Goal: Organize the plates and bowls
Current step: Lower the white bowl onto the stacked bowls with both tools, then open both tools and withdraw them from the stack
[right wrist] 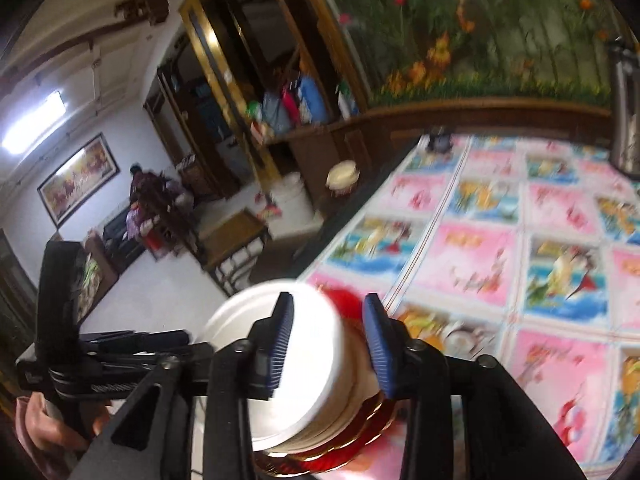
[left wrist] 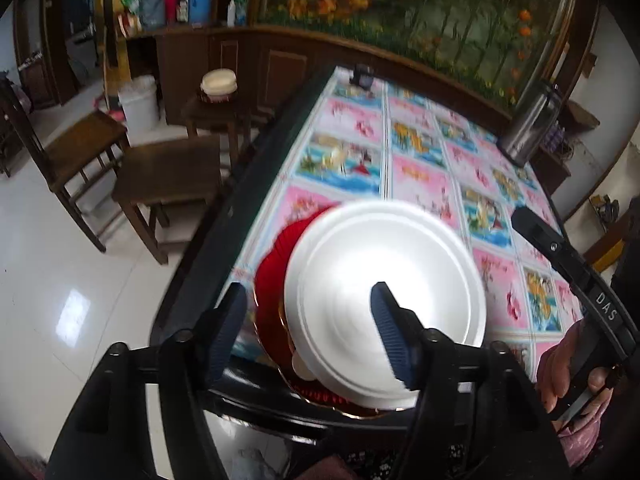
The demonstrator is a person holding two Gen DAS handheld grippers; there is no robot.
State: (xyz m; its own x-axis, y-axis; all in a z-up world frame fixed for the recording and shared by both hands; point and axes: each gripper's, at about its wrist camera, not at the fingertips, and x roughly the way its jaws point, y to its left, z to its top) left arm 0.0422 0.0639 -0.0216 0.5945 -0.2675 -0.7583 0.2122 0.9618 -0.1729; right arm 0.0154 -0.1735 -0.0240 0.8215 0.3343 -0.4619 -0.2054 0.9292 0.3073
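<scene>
white bowl [left wrist: 384,300] atop red plate [left wrist: 276,280]

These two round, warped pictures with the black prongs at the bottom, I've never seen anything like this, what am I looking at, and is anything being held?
No robot here: a person carries a hand-held gripper in each hand, and each gripper has a wide-angle camera looking along its two blue-padded fingers, hence the warped round edges. One picture comes from the left gripper, the other from the right gripper. You can see a hand working the other tool at one side.

Below them, near the edge of a table with a flowery cloth, a white bowl lies upside down on top of a red plate. A metal flask stands further back.

Nothing is held: both grippers' jaws stand apart and the pads are not pressing on the bowl, though the pictures are blurred.
</scene>
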